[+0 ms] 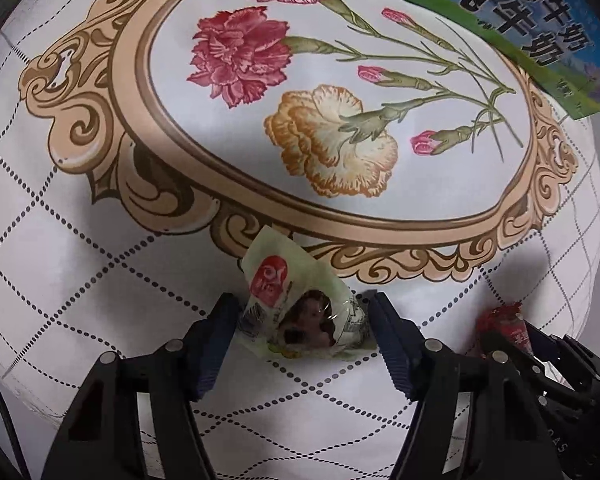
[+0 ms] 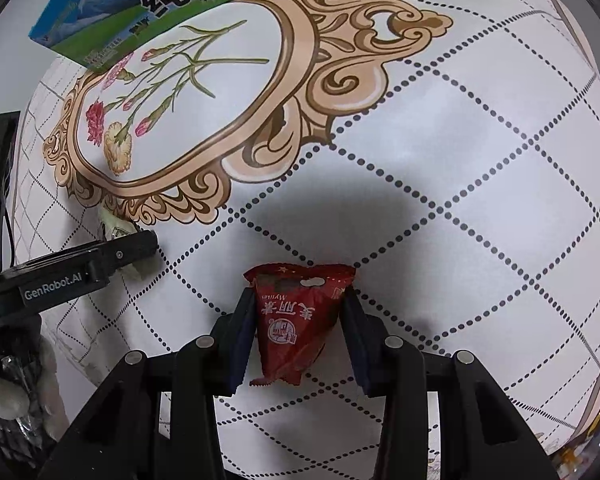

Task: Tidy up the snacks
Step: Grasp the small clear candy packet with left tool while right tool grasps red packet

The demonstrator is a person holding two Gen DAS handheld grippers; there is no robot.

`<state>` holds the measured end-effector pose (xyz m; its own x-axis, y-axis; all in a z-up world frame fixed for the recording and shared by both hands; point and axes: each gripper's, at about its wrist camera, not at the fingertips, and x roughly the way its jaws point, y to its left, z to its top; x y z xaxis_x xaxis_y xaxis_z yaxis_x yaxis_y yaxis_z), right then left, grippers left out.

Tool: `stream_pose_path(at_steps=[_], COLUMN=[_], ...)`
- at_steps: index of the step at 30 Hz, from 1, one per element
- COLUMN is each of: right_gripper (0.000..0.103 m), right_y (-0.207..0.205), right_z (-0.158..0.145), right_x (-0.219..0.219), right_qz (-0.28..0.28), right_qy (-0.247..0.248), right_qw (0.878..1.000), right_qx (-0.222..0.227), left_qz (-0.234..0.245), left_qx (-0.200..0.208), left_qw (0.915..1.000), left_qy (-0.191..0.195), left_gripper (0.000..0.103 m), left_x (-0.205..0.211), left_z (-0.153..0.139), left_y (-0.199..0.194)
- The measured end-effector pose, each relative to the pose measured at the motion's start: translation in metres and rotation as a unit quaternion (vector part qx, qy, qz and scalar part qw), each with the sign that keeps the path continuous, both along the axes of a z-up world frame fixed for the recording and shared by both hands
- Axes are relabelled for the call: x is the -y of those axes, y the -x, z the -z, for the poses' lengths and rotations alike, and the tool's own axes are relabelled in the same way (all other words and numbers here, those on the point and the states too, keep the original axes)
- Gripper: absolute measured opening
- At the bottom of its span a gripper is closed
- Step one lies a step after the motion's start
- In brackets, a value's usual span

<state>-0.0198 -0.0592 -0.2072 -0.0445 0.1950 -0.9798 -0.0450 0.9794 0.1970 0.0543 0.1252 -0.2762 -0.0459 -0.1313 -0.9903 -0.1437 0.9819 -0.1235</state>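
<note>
While both tools sit low over the table [image 1: 100,280], each has a snack between its fingers.

Left wrist view: the left gripper [image 1: 304,332] has a pale green snack pack [image 1: 300,312] w/ a red stamp between its two dark pads. The pads look pressed on the pack's sides, so I judge it is grabbing the pack. The pack's bottom looks like it rests on the flowery tablecloth, just below the gold frame print. Far right, the right gripper [image 1: 512,340] shows w/ a red snack pack [image 1: 500,320] at its tip. A blue and green milk box [image 1: 512,12] lies at the far edge.

Right wrist view: the right gripper [image 2: 298,320] has the red snack pack [image 2: 300,320] between its pads. The left pad touches it, but I can't tell if the right pad does, so I can't tell if it's pinched. The left gripper [image 2: 136,248] is near, off to the left, w/ the green snack pack [image 2: 114,228] peeking out. The milk box [image 2: 148,8] is well apart, up top.

What could go wrong: both packs are soft and crinkly, so a weak pinch could let one slip out on the lift. The grippers are close, so they could bump.
</note>
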Motion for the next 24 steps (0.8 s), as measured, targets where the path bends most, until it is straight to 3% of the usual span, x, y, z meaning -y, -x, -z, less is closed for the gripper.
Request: stream_pose_path(at_steps=[8, 16, 24], right_gripper=[0.046, 0.044, 0.043], right_y=[-0.005, -0.007, -0.006], right_z=[0.007, 0.004, -0.017], right_x=[-0.005, -0.011, -0.005], right_qz=[-0.004, -0.014, -0.003], right_qy=[0.001, 0.000, -0.034], right_qw=[1.000, 1.000, 0.999], right_qx=[-0.005, 0.007, 0.024], left_qz=[0.006, 0.011, 0.008], left_qx=[0.000, 0.011, 0.002], left_qw=[0.9998, 0.9994, 0.9995], left_qy=[-0.016, -0.032, 0.030], left_gripper=[0.066, 0.063, 0.062], left_x=[0.019, 0.036, 0.049], left_z=[0.013, 0.002, -0.026], left_y=[-0.014, -0.005, 0.006])
